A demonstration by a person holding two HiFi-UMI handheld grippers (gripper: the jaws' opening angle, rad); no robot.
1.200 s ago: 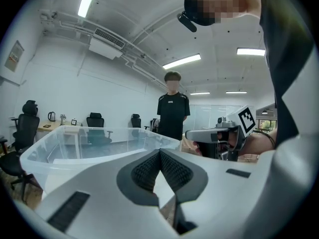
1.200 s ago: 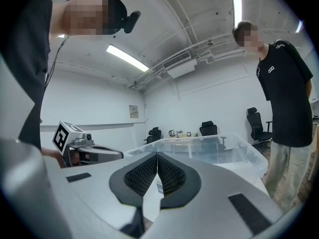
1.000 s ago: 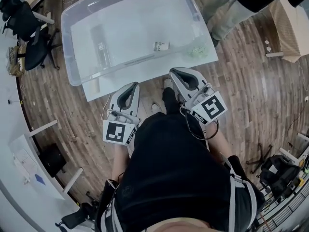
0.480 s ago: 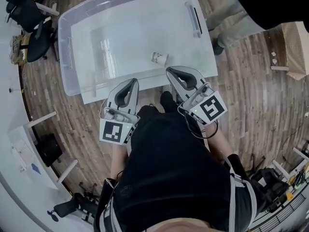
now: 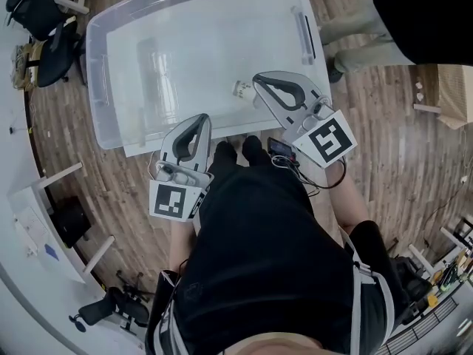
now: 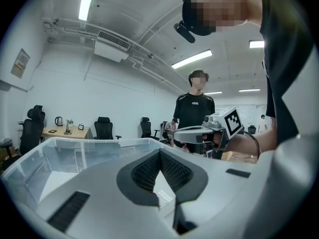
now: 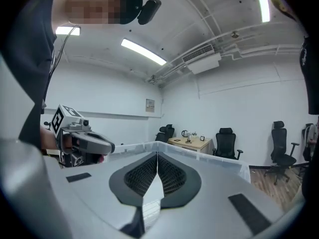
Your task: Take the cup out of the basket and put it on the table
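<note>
A small pale cup (image 5: 242, 89) lies on the floor of the clear plastic basket (image 5: 100, 87), near its front wall. My right gripper (image 5: 257, 80) reaches over that front wall, its tip just right of the cup, jaws shut and empty. My left gripper (image 5: 202, 118) hovers at the basket's near edge, further left, also shut on nothing. In the left gripper view the shut jaws (image 6: 159, 152) point over the basket rim (image 6: 75, 142), with the right gripper (image 6: 199, 133) alongside. The right gripper view shows shut jaws (image 7: 157, 156) and the left gripper (image 7: 87, 142); the cup is hidden there.
The basket rests on a white table (image 5: 148, 145) over a wood floor. A person (image 5: 355, 32) stands beyond the basket's right end. Black office chairs (image 5: 37, 17) are at the far left. More chairs and a desk (image 7: 192, 142) line the walls.
My right gripper has moved forward over the basket's front wall, up to the cup. The left gripper has edged slightly forward. Both jaws stay shut.
</note>
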